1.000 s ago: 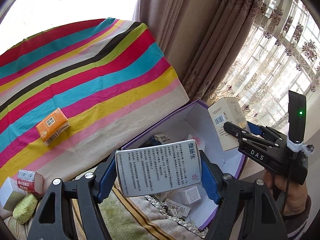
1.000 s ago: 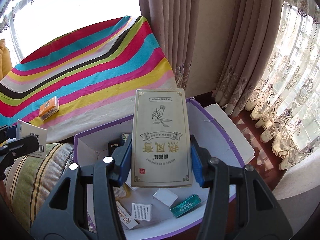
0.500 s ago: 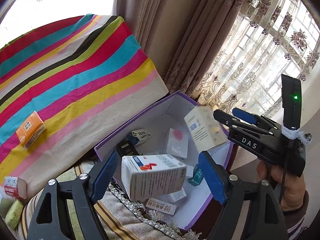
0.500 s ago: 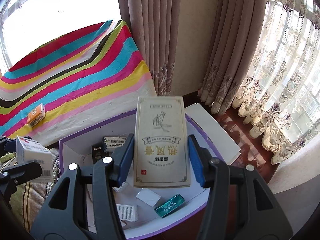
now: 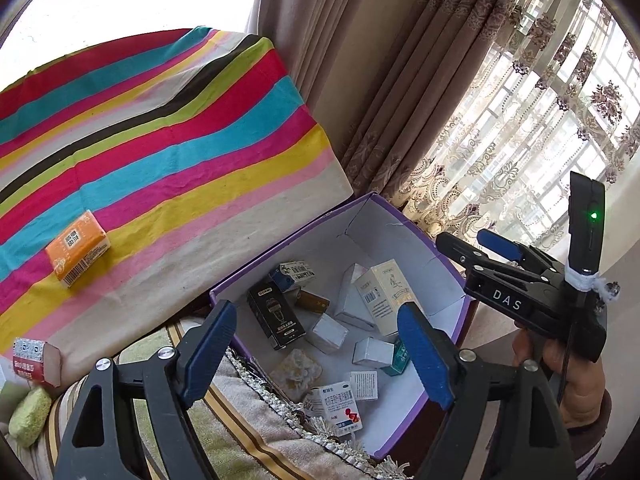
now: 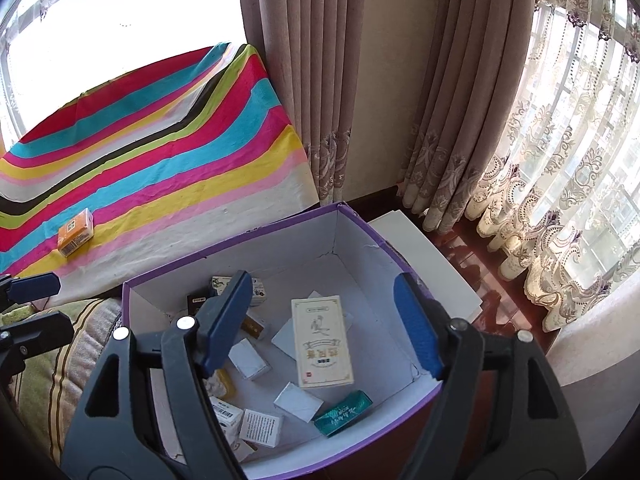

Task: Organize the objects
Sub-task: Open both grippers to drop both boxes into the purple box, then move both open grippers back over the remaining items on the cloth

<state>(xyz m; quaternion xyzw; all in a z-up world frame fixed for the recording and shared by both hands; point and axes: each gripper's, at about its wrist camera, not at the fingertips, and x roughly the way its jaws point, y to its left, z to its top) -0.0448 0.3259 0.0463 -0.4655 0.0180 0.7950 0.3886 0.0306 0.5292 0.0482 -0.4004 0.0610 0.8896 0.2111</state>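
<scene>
A purple cardboard box (image 5: 280, 252) (image 6: 224, 240) with a white inside holds several small medicine cartons. My left gripper (image 5: 316, 320) hangs open above its near edge, with nothing between its fingers. A white carton with a red mark (image 5: 340, 406) lies at the box's near side. My right gripper (image 6: 322, 284) is over the box and its jaws are opening. The tall cream carton (image 6: 322, 344) (image 5: 384, 294) lies flat on the cartons below, clear of the pads. The right gripper (image 5: 468, 240) shows in the left wrist view, and the left gripper (image 6: 36, 306) sits at the right view's left edge.
An orange packet (image 5: 78, 246) (image 6: 76, 232) lies on the striped cloth (image 5: 180, 152). A red-and-white packet (image 5: 34, 360) and a green sponge (image 5: 28, 420) sit at lower left. A fringed blanket (image 5: 256, 420) borders the box. Curtains (image 6: 460, 100) and a white board (image 6: 424, 264) stand behind it.
The left gripper opened and its white carton fell into the purple box. The right gripper then opened and its cream carton dropped flat into the box.
</scene>
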